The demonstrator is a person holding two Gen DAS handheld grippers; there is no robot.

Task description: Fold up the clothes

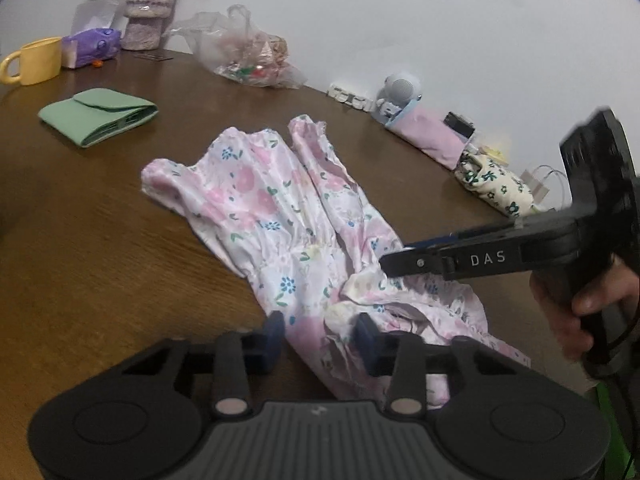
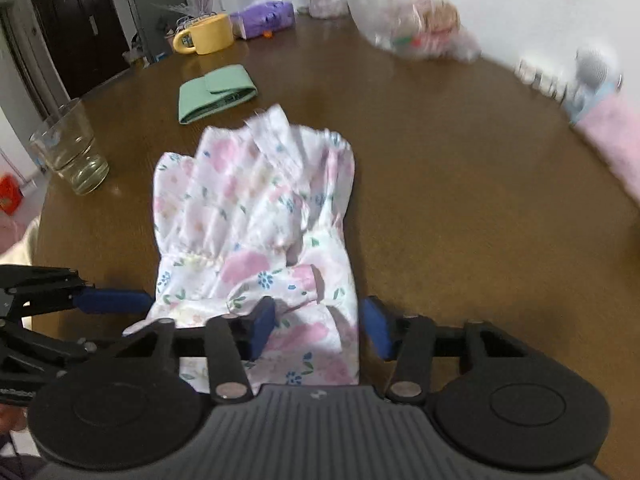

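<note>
Both grippers, left gripper (image 1: 320, 334) and right gripper (image 2: 320, 326), gape apart over the floral dress (image 1: 280, 216); slippery bunched fabric could escape a shallow pinch.

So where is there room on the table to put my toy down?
Bare wood lies right of the floral dress, toward the wall, and between the dress and the glass. The far edge is crowded: yellow mug, green pouch, plastic bag.
</note>
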